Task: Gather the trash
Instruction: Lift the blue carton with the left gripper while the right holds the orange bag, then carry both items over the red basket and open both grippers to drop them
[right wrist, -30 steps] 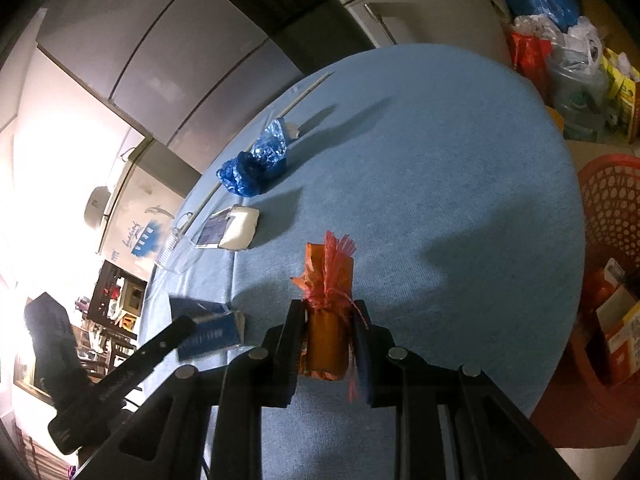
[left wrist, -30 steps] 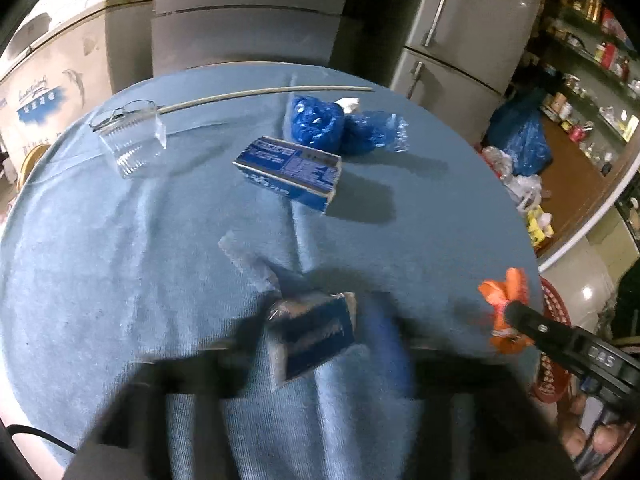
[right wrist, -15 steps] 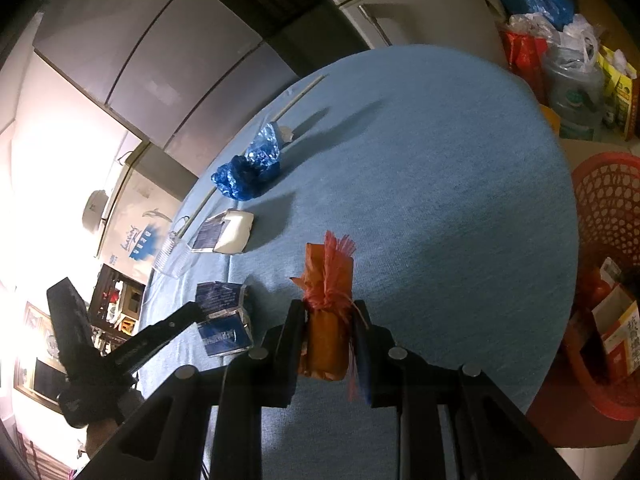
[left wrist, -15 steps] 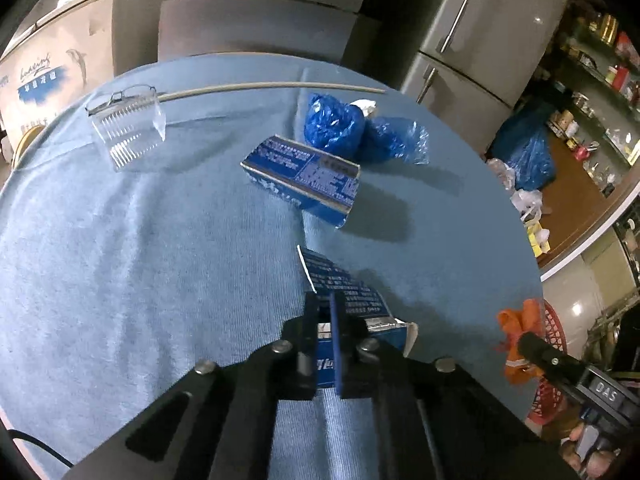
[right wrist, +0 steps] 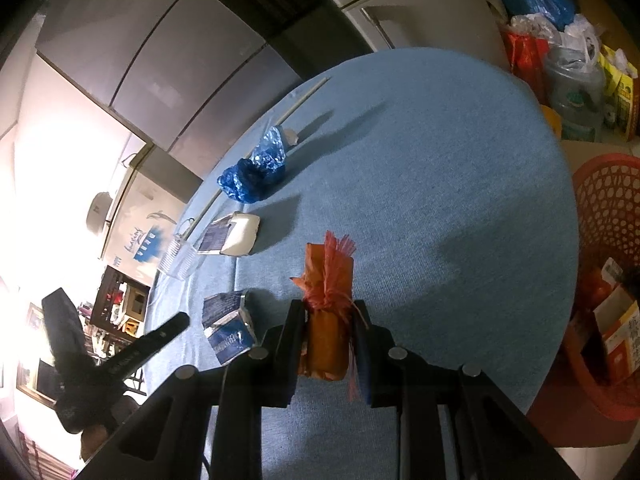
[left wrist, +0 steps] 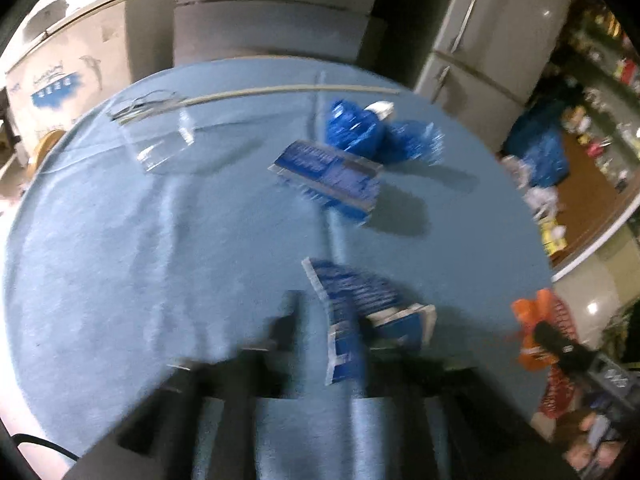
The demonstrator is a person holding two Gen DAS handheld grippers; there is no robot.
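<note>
Left gripper [left wrist: 324, 332] opening, blurred, crushed blue carton [left wrist: 360, 312] between jaws | right gripper [right wrist: 328, 336] clamped on orange packet [right wrist: 326, 308] | red basket [right wrist: 608, 240] beside it, only right view shows fully

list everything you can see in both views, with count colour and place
table: 1, round, blue cloth
cartons: 2, blue and white, one mid table, one crushed near the left gripper
plastic bags: blue, crumpled, far side
clear plastic cup: 1, lying, far left
thin stick: 1, pale, far edge
orange wrapper with red net: 1, in right gripper
basket: 1, red, beside table
left gripper: black, jaws opening at the crushed carton
right gripper: black, shut on wrapper
</note>
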